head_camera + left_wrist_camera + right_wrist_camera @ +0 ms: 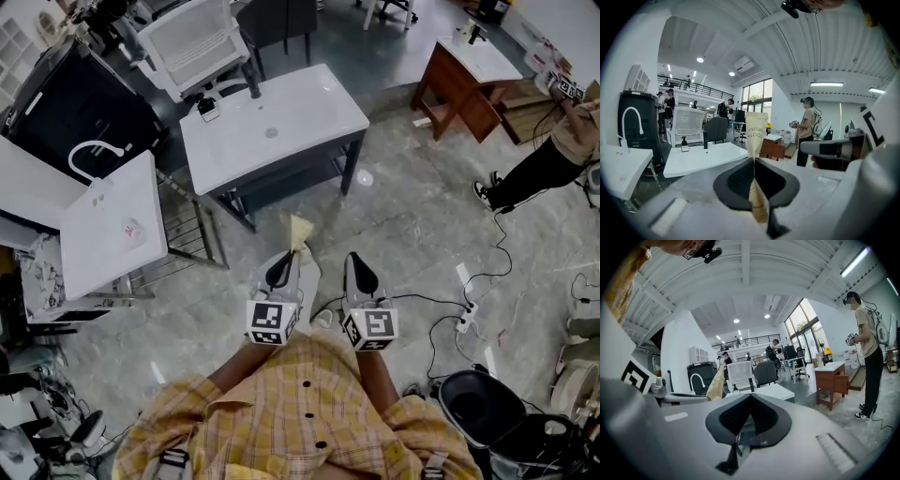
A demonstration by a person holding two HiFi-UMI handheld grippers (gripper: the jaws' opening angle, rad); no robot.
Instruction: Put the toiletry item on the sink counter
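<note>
The left gripper (754, 185) pinches the lower end of a tan toothbrush packet (756, 132), so the flat sachet stands upright above the jaws, ready to carry. It is well short of the white sink counter (314, 111) ahead. The right gripper (748, 420), just beside, is pressed together on nothing. Open floor lies between, and the counter's near edge looks free

Open test hall, lab-like: free-standing sink vanities (314, 103), office chair (192, 42), floor cables (497, 246), mezzanine railing (693, 87), ribbed ceiling (825, 51).
</note>
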